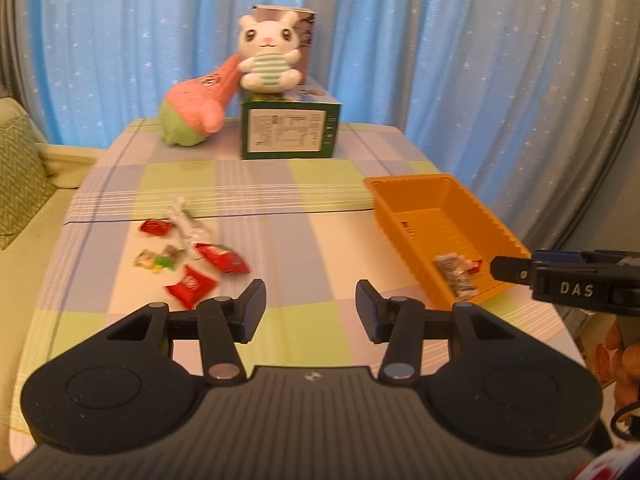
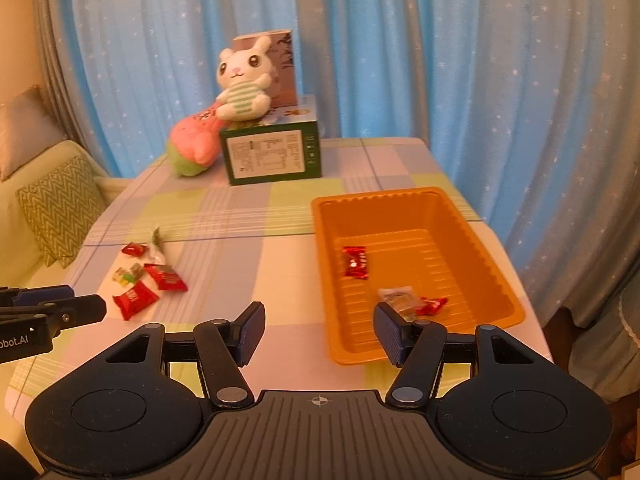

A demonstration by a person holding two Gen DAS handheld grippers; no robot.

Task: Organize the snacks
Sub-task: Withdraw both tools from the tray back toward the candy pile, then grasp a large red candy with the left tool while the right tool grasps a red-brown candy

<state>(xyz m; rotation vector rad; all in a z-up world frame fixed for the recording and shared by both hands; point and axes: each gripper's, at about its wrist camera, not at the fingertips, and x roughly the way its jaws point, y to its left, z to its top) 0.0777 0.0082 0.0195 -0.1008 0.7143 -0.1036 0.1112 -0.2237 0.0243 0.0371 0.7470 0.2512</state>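
While both jaws stand apart and empty, left gripper (image 1: 311,307) and right gripper (image 2: 319,330) hover above table (image 2: 280,216); orange tray (image 2: 476,216) at 2 o'clock of loose snacks (image 2: 152,280).

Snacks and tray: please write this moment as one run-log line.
left gripper: open, empty | right gripper: open, empty | tray: three snacks inside | loose snacks: on tablecloth, left of tray

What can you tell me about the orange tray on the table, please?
The orange tray is a shallow rectangular tub, seemingly thin moulded plastic, with ribbed walls and floor. It sits upright on the checked tablecloth, right of the loose snacks. Inside lie a red-wrapped candy, a clear-wrapped snack and another red candy.
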